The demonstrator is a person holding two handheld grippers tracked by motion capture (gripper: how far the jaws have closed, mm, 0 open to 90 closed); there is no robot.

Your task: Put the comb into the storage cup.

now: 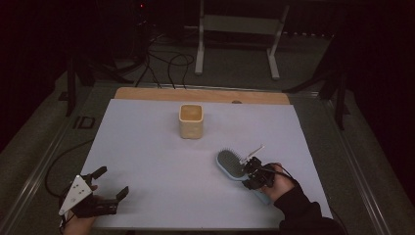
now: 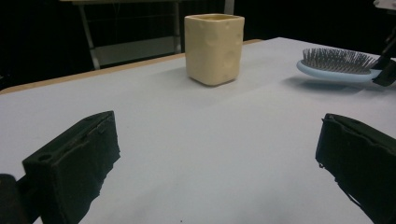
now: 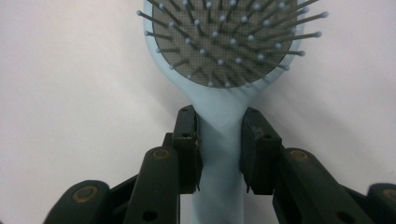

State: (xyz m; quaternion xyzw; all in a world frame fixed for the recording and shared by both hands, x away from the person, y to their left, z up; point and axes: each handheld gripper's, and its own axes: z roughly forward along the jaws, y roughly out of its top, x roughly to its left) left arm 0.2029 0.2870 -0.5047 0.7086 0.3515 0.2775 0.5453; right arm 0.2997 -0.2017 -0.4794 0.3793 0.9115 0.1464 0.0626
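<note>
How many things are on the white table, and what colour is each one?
Light blue hairbrush, its handle between the pads of the right gripper: 1
Cream yellow cup, standing upright: 1
Black gripper: 2, counting the left gripper with its jaws apart over bare table
Total: 4

A sheet [image 1: 161, 161] is spread over the worktop [image 1: 200, 94], whose far edge is left uncovered. A cup [image 1: 191, 121] is stood upright on the sheet, toward the far middle. A hairbrush [image 1: 231, 164] is placed nearer and to the right of the cup, well apart from it, bristles up, its handle clamped between the right tongs [image 1: 250, 172]. The left tongs [image 1: 108, 182] are held at the near left corner, far from both things.
</note>
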